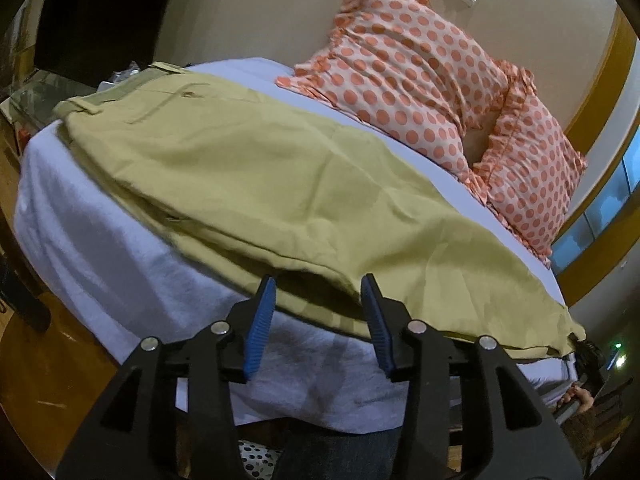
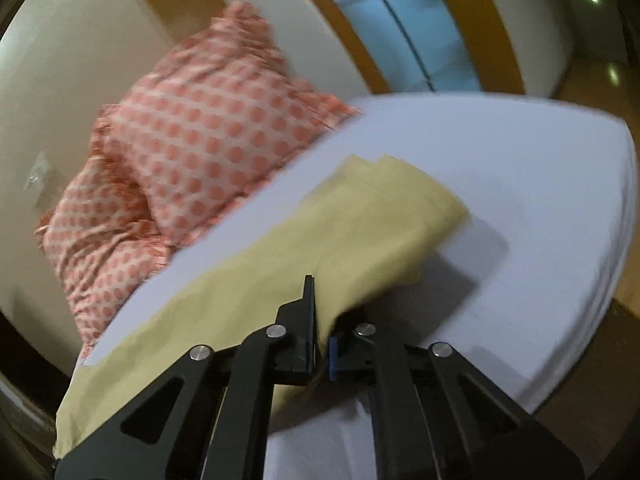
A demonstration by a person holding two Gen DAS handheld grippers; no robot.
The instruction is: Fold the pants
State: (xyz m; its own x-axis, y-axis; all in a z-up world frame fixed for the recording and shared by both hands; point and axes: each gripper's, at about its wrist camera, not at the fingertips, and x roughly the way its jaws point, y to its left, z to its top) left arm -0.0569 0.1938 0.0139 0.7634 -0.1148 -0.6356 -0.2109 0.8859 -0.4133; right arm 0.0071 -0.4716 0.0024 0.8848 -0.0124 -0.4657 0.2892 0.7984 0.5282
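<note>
Olive-yellow pants (image 1: 256, 168) lie spread across the white bed sheet (image 1: 100, 240), waistband at the far left, legs running to the near right. My left gripper (image 1: 320, 292) is open, its blue pads either side of the pants' near edge at the bed's front, holding nothing. In the right wrist view my right gripper (image 2: 320, 320) is shut on the pants' leg end (image 2: 360, 232), which is lifted off the sheet (image 2: 520, 184) and casts a shadow on it. The right wrist view is blurred.
Two orange polka-dot pillows (image 1: 420, 80) lean on the beige wall behind the bed; they also show in the right wrist view (image 2: 192, 136). A window (image 2: 400, 32) is at the right. The wooden floor (image 1: 48, 360) lies below the bed's left edge.
</note>
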